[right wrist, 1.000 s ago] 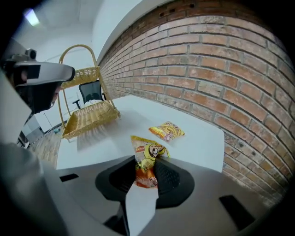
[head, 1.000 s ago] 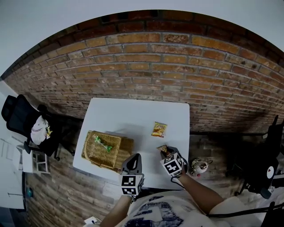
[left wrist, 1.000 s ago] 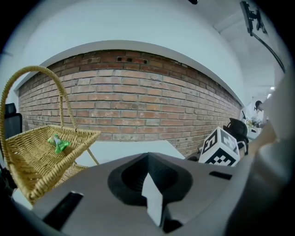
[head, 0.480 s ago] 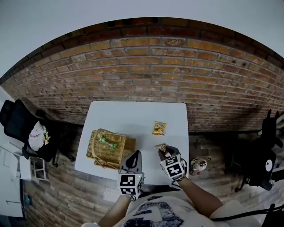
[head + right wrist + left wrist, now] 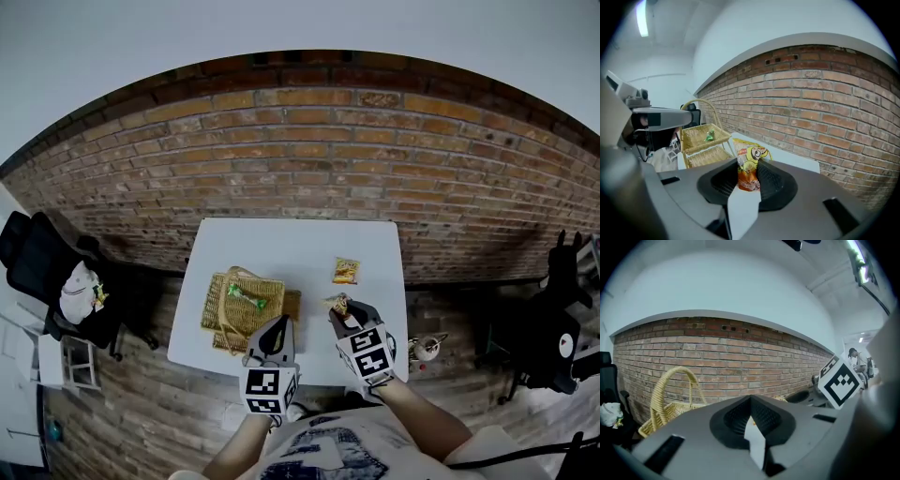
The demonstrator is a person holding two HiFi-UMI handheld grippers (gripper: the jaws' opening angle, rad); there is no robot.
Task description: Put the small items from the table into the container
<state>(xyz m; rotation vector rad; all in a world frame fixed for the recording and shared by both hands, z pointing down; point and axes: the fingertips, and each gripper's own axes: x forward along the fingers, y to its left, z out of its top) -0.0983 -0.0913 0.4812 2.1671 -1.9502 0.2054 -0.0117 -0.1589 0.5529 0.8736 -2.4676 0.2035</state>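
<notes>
A wicker basket point(image 5: 246, 305) with a tall handle point(image 5: 670, 390) stands on the left half of the white table point(image 5: 300, 244), and a green wrapped candy point(image 5: 246, 296) lies in it. My right gripper point(image 5: 337, 309) is shut on a small orange-and-yellow snack packet point(image 5: 749, 168), held off the table to the right of the basket point(image 5: 705, 136). A second yellow packet point(image 5: 346, 271) lies on the table farther back. My left gripper point(image 5: 278, 323) hovers near the basket's front right corner, its jaws shut and empty point(image 5: 751, 401).
A brick wall and a brick floor surround the table. A black office chair point(image 5: 37, 253) with a white bundle stands at the left. A small object point(image 5: 427, 349) sits on the floor at the right, beside dark equipment point(image 5: 553, 319).
Both grippers have risen from the table's front edge. The right one has carried its packet up and slightly toward the basket. The left stays empty.
</notes>
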